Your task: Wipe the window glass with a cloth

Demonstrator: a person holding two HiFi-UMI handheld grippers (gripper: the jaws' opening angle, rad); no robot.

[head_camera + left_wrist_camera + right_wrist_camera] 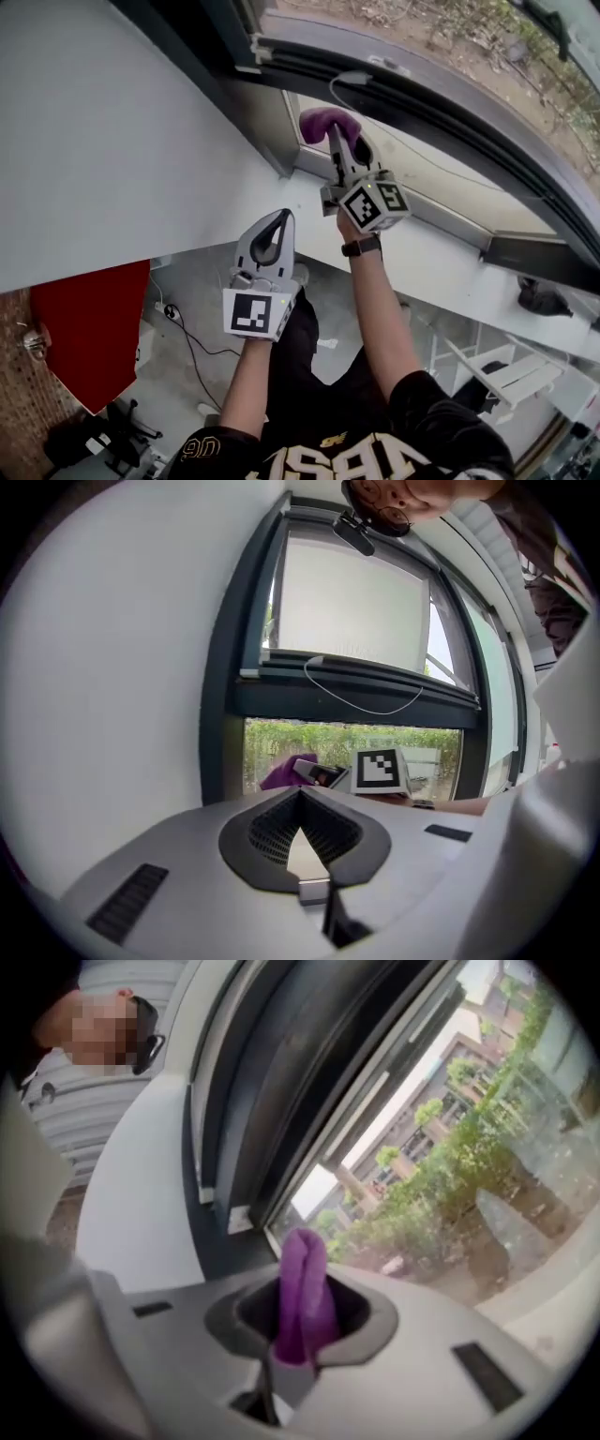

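Observation:
A purple cloth [323,122] is bunched against the window glass [441,178] near the pane's lower left corner. My right gripper [339,133] is shut on it. In the right gripper view the cloth [305,1288] stands up from between the jaws of that gripper [302,1330], with the glass [450,1176] just beyond. My left gripper [280,219] hangs lower and to the left in front of the white wall [112,141], shut and holding nothing. The left gripper view shows its tips [300,797] together, and past them the cloth [284,773] and the right gripper's marker cube [380,769].
A dark window frame [412,89] runs around the pane, with a thin white cable [352,80] along it. A white sill [450,258] lies below the glass. Far below are a red panel [89,328] at the left and a white chair [506,375] at the right.

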